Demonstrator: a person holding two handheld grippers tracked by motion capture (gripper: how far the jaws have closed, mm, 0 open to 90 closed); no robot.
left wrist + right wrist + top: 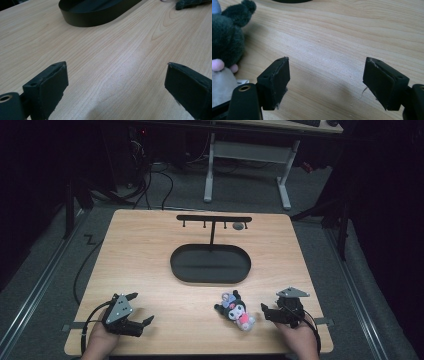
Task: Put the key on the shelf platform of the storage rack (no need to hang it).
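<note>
Light wooden bench (150, 250): left hand-held gripper (139, 309) at near-left edge, jaws wide apart, empty. Black oval metal tray (210, 263) mid-bench. Small black-and-pink plush toy (236, 310) lying just left of right hand-held gripper (263, 312), jaws spread, empty.

in the right gripper view the plush toy (225, 32) is cut off by the left edge, so just dark fur, a pink bit and a grey part show. in the left gripper view the black oval tray (95, 12) runs off the top edge, and a dark furry scrap (187, 3) at the top right corner is too cropped to make out. in the high view a small grey thing (238, 226) by the hook rack (214, 219) is too small to tell, and the hands (100, 340) are cut by the bottom edge.
</note>
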